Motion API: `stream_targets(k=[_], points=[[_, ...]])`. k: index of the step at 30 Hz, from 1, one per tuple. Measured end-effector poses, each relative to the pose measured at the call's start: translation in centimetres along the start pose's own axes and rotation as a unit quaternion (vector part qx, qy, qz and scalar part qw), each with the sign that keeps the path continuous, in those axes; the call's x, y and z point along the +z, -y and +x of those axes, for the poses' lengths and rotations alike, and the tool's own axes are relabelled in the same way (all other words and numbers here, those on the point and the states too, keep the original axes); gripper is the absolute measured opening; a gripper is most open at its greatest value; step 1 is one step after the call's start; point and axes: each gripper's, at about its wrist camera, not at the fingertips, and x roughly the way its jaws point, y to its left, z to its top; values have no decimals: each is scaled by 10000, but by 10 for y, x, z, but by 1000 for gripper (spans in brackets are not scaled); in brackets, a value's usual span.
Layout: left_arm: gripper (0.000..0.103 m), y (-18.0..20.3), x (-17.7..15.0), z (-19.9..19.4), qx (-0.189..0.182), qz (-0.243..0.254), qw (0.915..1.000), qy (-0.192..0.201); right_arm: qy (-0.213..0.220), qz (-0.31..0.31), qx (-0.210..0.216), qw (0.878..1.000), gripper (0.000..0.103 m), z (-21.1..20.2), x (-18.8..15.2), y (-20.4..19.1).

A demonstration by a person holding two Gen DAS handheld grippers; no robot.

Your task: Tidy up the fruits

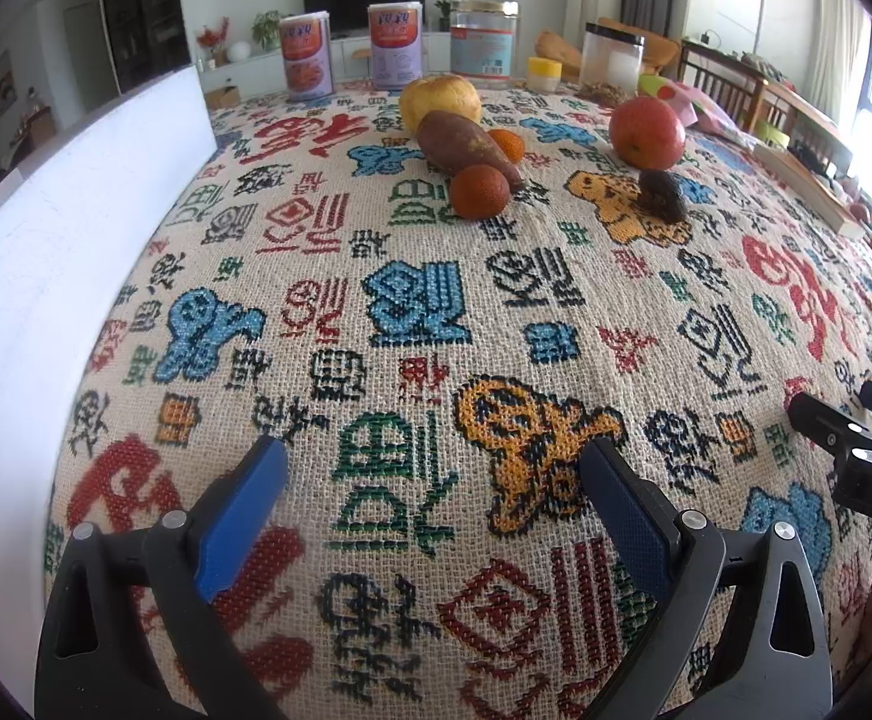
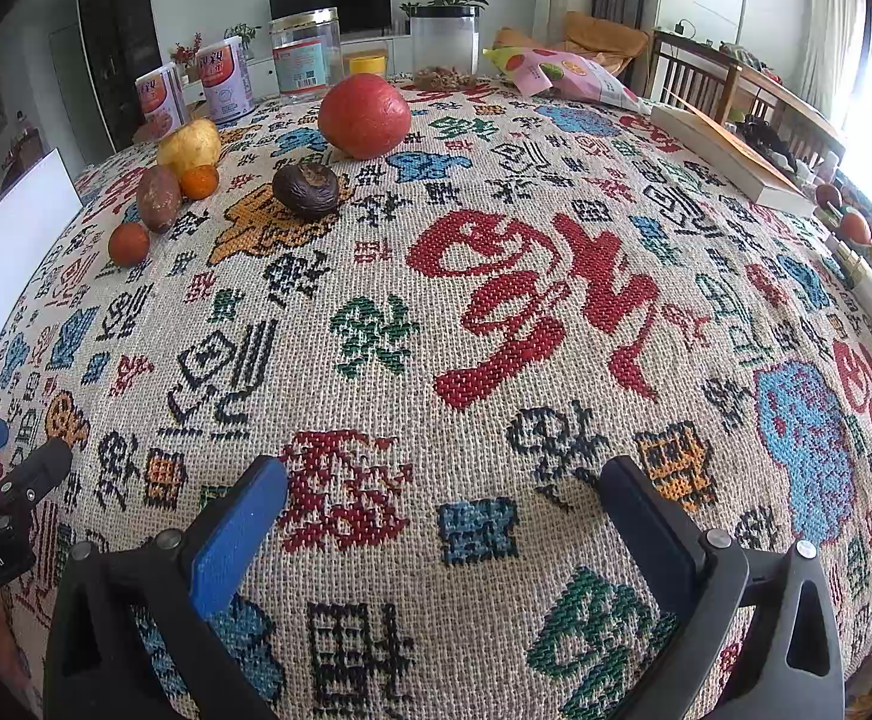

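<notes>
Left gripper (image 1: 436, 468) and right gripper (image 2: 445, 486), fingers spread wide and holding nothing, low over a woven tablecloth with coloured characters (image 2: 496, 312). Landmark: the elongated brown sweet potato (image 1: 466, 147). Touching its far end, a large yellow round fruit (image 1: 441, 97); just beside its right flank, a small orange tangerine (image 1: 507, 144); at its near tip, a second small orange tangerine (image 1: 479, 191). Well to its right, a large red-orange round fruit (image 1: 646, 132), with a dark wrinkled fruit (image 1: 662, 195) just before it. Beyond the potato, two labelled tins (image 1: 307, 54) and clear jars (image 1: 484, 42)
</notes>
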Motion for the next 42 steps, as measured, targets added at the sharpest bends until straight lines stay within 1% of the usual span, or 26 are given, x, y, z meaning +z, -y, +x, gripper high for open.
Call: stream_targets(k=[19, 22, 25, 28, 29, 31, 33, 35, 36, 37, 38, 39, 41, 42], points=[[99, 0, 0, 0, -10, -6, 10000, 0, -1, 1, 2, 10000, 103, 0, 0, 0], [99, -1, 0, 0, -146, -7, 9999, -8, 0, 1, 2, 10000, 103, 0, 0, 0], [99, -5, 0, -3, -457, -1, 9990, -9, -1, 1, 2, 10000, 103, 0, 0, 0], [98, -13, 14, 0, -833, -180, 9963, -124, 0, 3, 1, 10000, 103, 0, 0, 0], [98, -14, 22, 3, -887, -228, 9957, -126, 0, 2, 3, 10000, 103, 0, 0, 0], [98, -14, 41, 7, -839, -238, 9962, -14, 0, 2, 2, 10000, 103, 0, 0, 0], [98, -8, 61, 15, -839, -82, 9963, 156, -1, 0, 4, 10000, 103, 0, 0, 0], [97, -3, 78, 25, -764, 67, 9966, 307, 0, 0, 5, 10000, 103, 0, 0, 0], [95, 0, 86, 30, -740, 130, 9965, 367, 0, 0, 5, 10000, 103, -1, 0, 0], [89, 3, 91, 36, -734, 199, 9963, 400, 0, 1, 4, 10000, 103, 0, 0, 0], [86, 6, 96, 42, -740, 261, 9962, 387, 0, 1, 4, 10000, 103, 0, 0, 0], [82, 9, 99, 48, -755, 316, 9960, 346, 0, 1, 4, 10000, 103, 0, 0, 0], [76, 11, 103, 60, -771, 350, 9961, 233, 0, 1, 5, 10000, 103, 0, 0, 0], [69, 11, 104, 65, -790, 332, 9962, 183, 0, 1, 5, 10000, 103, 0, 0, 0]])
